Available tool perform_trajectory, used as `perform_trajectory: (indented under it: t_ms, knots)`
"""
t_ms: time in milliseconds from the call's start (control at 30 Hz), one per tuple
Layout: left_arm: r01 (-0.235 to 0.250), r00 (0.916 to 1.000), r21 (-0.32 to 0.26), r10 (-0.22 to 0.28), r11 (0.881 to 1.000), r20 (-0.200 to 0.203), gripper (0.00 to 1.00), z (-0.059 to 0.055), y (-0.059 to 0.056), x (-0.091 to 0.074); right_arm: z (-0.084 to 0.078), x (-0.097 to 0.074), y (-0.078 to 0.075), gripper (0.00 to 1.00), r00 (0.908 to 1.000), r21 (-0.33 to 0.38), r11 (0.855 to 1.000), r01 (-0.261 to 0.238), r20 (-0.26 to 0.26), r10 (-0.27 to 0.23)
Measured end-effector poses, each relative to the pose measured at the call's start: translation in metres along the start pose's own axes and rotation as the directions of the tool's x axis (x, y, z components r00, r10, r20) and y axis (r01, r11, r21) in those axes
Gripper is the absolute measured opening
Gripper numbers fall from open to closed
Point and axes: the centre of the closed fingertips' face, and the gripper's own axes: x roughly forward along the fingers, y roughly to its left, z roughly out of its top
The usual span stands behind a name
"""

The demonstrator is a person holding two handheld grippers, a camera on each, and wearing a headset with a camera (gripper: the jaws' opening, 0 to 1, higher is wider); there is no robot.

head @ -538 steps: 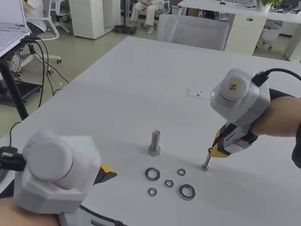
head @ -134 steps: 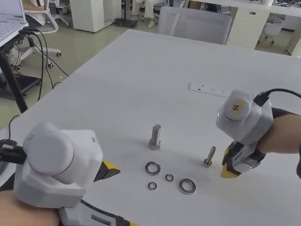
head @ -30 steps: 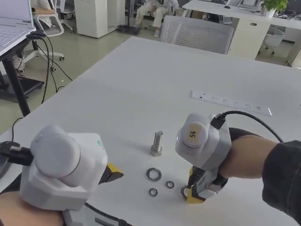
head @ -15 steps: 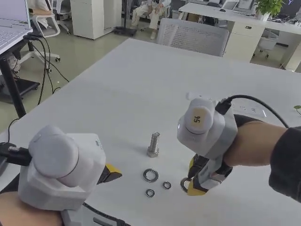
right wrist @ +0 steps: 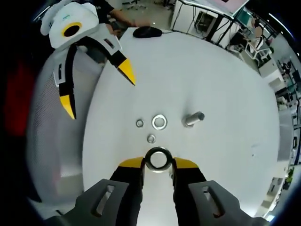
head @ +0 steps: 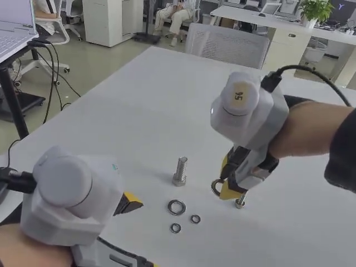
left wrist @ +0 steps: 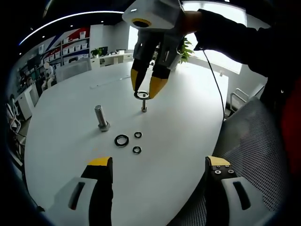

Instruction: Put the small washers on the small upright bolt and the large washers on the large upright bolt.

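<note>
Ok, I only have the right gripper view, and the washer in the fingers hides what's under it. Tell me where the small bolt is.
Observer: The small bolt stands upright right under the right gripper; in the left gripper view the held washer sits just over its tip.
Operator: Say whether it's on the thread.
Observer: Not down it: the left gripper view shows the shaft bare below the washer.
Operator: Now describe the large bolt.
Observer: The head view shows it upright on its head, thread up.
</note>
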Motion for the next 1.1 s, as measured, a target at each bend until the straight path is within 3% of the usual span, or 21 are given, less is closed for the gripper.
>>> perform_trajectory:
  t_ms: [200,667,900,1100]
  knots:
    - [-0.002,1.0000,0.001,0.002,1.000,-0.001,0.80,-0.001,0.000,0.000,0.019,-0.013,-0.014,0.25,0.9995,-0.030,0.999,0.024,0.021,-0.024]
    - [-0.001,1.0000,-0.006,0.001,1.000,-0.004,0.80,-0.002,0.000,0.000,0.038,-0.013,-0.038,0.24,0.9993,-0.063,0.998,0.028,0.028,-0.026]
    - [-0.005,1.0000,-0.011,0.005,1.000,-0.007,0.80,-0.003,0.001,-0.001,0.051,-0.005,-0.062,0.24,0.9989,-0.077,0.996,0.036,0.032,-0.034]
    - [-0.007,0.9999,-0.016,0.007,1.000,-0.011,0.80,-0.004,0.002,-0.001,0.056,0.005,-0.065,0.24,0.9991,-0.083,0.996,0.027,0.034,-0.024]
